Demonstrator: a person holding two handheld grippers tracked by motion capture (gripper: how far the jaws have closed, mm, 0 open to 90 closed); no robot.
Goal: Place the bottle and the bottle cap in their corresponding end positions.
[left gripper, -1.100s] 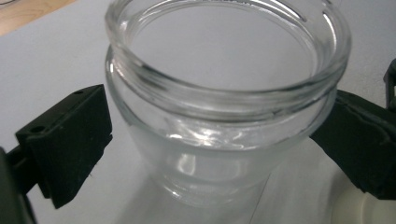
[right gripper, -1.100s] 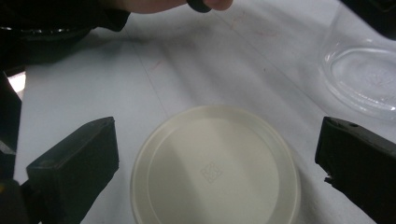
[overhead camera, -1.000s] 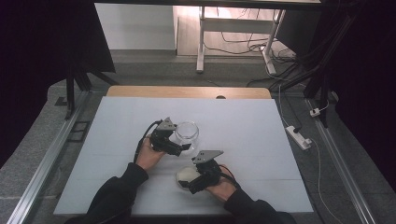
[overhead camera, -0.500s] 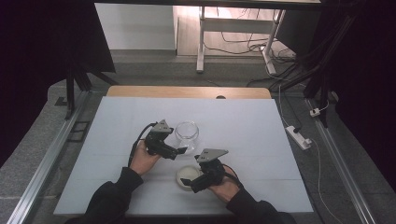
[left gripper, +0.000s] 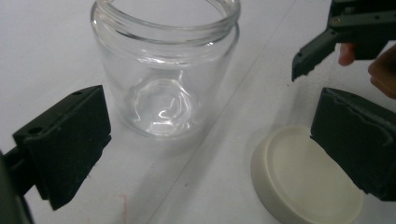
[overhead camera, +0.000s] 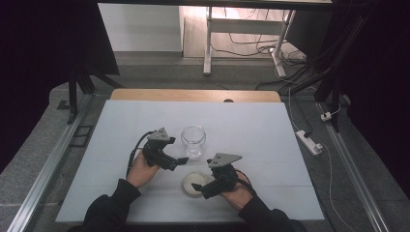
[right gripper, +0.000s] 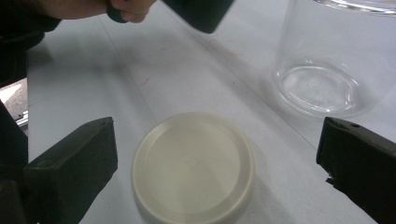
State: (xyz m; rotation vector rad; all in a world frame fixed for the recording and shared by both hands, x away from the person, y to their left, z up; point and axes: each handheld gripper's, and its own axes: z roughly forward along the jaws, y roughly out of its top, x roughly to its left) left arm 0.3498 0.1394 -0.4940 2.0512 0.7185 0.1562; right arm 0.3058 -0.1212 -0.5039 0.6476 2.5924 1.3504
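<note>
An empty clear glass jar (overhead camera: 193,140) stands upright and uncapped on the white table (overhead camera: 251,125). Its cream lid (overhead camera: 193,184) lies flat a little nearer to me. My left gripper (overhead camera: 181,161) is open just left of and short of the jar. In the left gripper view the jar (left gripper: 164,70) rises beyond the wide-apart jaws of the left gripper (left gripper: 210,137), and the lid (left gripper: 303,179) lies by the right jaw. My right gripper (overhead camera: 198,187) is open at the lid. In the right gripper view the lid (right gripper: 194,167) lies between the spread jaws of the right gripper (right gripper: 217,163), untouched, with the jar (right gripper: 337,60) behind.
A wooden strip (overhead camera: 193,95) borders the table's far edge. A white power strip (overhead camera: 309,141) lies off the table's right side on the grey floor. In the left gripper view the other gripper (left gripper: 327,42) shows at the upper right.
My left gripper has drawn back from the jar toward me and to the left. The right gripper has shifted slightly at the lid. Jar and lid stay put.
</note>
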